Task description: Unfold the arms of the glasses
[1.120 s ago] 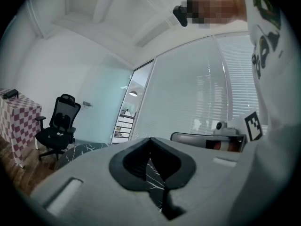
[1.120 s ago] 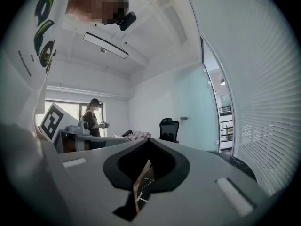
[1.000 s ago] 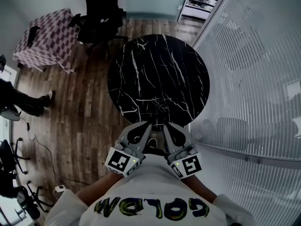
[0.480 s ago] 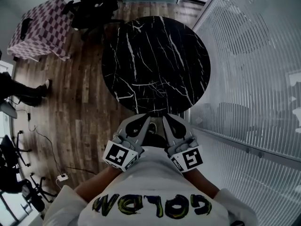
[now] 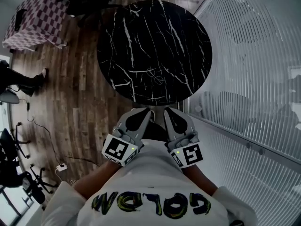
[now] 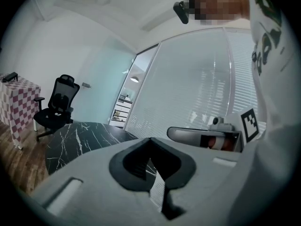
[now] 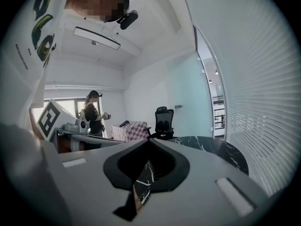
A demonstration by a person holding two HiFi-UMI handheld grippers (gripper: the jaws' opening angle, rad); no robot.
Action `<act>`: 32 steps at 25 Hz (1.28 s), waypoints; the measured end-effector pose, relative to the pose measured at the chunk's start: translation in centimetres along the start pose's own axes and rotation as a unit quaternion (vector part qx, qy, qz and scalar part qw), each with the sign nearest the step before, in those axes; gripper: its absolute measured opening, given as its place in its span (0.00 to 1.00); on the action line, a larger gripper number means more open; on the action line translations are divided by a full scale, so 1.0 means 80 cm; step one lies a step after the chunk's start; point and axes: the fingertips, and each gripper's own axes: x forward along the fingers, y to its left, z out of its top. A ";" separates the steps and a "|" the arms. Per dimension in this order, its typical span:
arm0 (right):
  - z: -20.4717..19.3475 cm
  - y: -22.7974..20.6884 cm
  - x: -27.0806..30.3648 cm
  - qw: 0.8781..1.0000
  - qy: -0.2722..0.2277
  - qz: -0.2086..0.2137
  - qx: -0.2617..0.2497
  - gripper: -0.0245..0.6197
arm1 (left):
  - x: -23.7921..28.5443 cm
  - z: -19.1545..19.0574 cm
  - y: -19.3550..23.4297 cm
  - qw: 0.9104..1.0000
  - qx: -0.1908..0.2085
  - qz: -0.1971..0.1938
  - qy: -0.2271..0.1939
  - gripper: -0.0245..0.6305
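**Black marble bare — no glasses in sight**

Black, white-veined and round, the marble table top (image 5: 155, 51) carries nothing that I can see. No view shows me the glasses, so I cannot say where they lie. I judge the task not yet begun: no arm unfolded, nothing even picked up.

I hold the grey left gripper (image 5: 142, 117) and the grey right gripper (image 5: 170, 117) side by side, close against my white shirt and short of the table's near edge, with their tips angled toward each other. Each gripper's own view shows its jaws pressed together with nothing between them.

My next move, as I reckon it, calls for finding the glasses first. Then both pairs of jaws must spread — one to steady the frame, the other to swing a thin arm gently outward.

Around the table runs brown wood plank flooring (image 5: 84, 102). To my right stands a white slatted partition (image 5: 254, 55). Far off to the left are a black office chair (image 6: 59, 105) and a small table under a pink-and-white checked cloth (image 5: 33, 20). A person (image 7: 94, 114) stands near it.
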 end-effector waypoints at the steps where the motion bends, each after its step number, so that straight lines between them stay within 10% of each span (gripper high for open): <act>1: 0.000 -0.004 0.001 1.000 0.001 -0.004 -0.004 0.04 | 0.002 0.001 0.002 1.000 0.002 0.001 0.000 0.04; 32: -0.242 -0.155 0.170 0.969 0.221 0.055 -0.100 0.04 | 0.130 -0.162 0.175 0.991 -0.050 0.028 0.120 0.04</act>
